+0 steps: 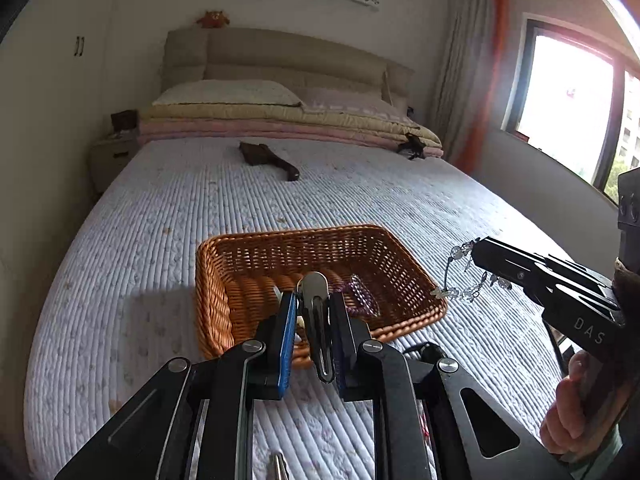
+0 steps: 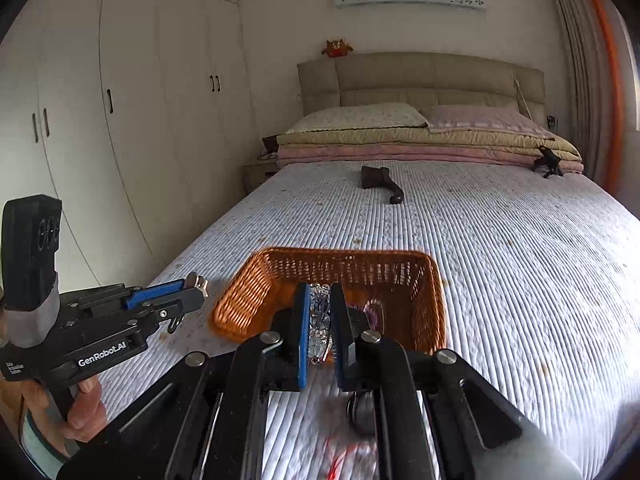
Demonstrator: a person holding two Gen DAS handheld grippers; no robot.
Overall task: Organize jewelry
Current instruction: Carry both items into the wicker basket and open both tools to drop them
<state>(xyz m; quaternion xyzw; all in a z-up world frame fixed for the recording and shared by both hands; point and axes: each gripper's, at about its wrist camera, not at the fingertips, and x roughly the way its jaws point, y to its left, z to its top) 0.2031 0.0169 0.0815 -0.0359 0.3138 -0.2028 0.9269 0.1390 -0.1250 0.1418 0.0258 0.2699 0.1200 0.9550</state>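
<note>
A brown wicker basket [image 1: 248,264] sits on the bed; it also shows in the right wrist view [image 2: 400,268]. A purple bead bracelet [image 1: 362,296] lies inside it. My left gripper [image 1: 313,304] is shut on a silver and black hair clip [image 1: 316,320] above the basket's near edge; it shows from the side in the right wrist view [image 2: 192,292]. My right gripper [image 2: 320,312] is shut on a clear crystal bead bracelet [image 2: 319,320], which dangles beside the basket's right rim in the left wrist view [image 1: 466,280].
The bed has a white quilted cover [image 1: 400,200]. A dark brown object [image 1: 268,158] lies further up it. Folded blankets and pillows [image 1: 280,116] lie at the head. A small item [image 1: 278,466] lies near the front edge, and a red thread [image 2: 340,456] below my right gripper.
</note>
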